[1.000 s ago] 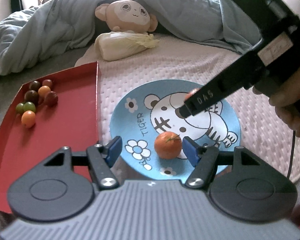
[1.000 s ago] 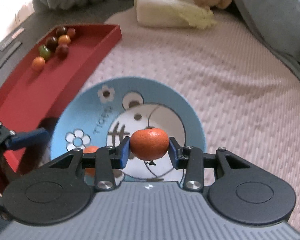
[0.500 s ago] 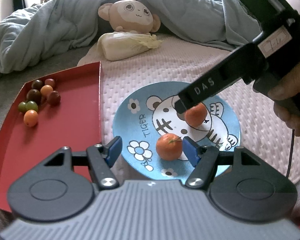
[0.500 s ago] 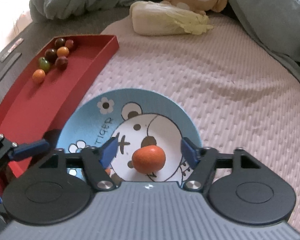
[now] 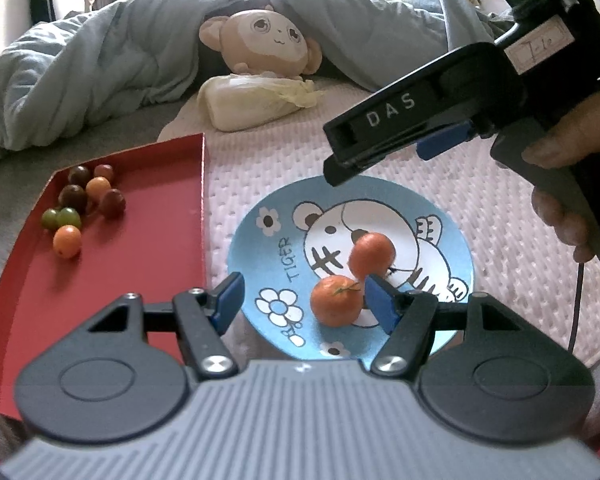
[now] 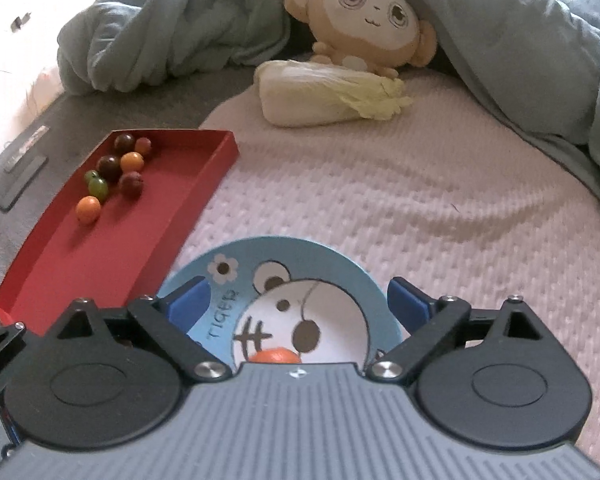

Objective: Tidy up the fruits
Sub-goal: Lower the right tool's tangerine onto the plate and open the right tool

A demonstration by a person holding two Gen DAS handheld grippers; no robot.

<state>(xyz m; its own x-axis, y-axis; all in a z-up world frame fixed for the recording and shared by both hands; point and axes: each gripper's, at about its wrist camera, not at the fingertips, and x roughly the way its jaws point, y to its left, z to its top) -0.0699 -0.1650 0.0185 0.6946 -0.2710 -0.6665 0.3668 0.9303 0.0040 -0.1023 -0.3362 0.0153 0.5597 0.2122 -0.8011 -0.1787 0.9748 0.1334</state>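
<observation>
Two small oranges lie side by side on the blue tiger plate (image 5: 256,240): the near one (image 5: 335,300) and the far one (image 5: 371,254). My left gripper (image 5: 302,298) is open and empty just in front of the plate, its right finger beside the near orange. My right gripper (image 6: 298,298) is open and empty, raised above the plate (image 6: 340,268); the top of one orange (image 6: 275,356) peeks over its body. In the left wrist view the right gripper's body (image 5: 440,120) hangs above the plate's far edge.
A red tray (image 5: 140,248) left of the plate holds several small round fruits (image 5: 78,208) in its far corner; it also shows in the right wrist view (image 6: 112,240). A napa cabbage (image 6: 328,96), a plush monkey (image 6: 364,28) and a blue duvet (image 5: 100,72) lie behind on the pink mat.
My right gripper opened and let go of the orange onto the plate beside the other one, then rose and pulled back. My left gripper stayed open and barely moved.
</observation>
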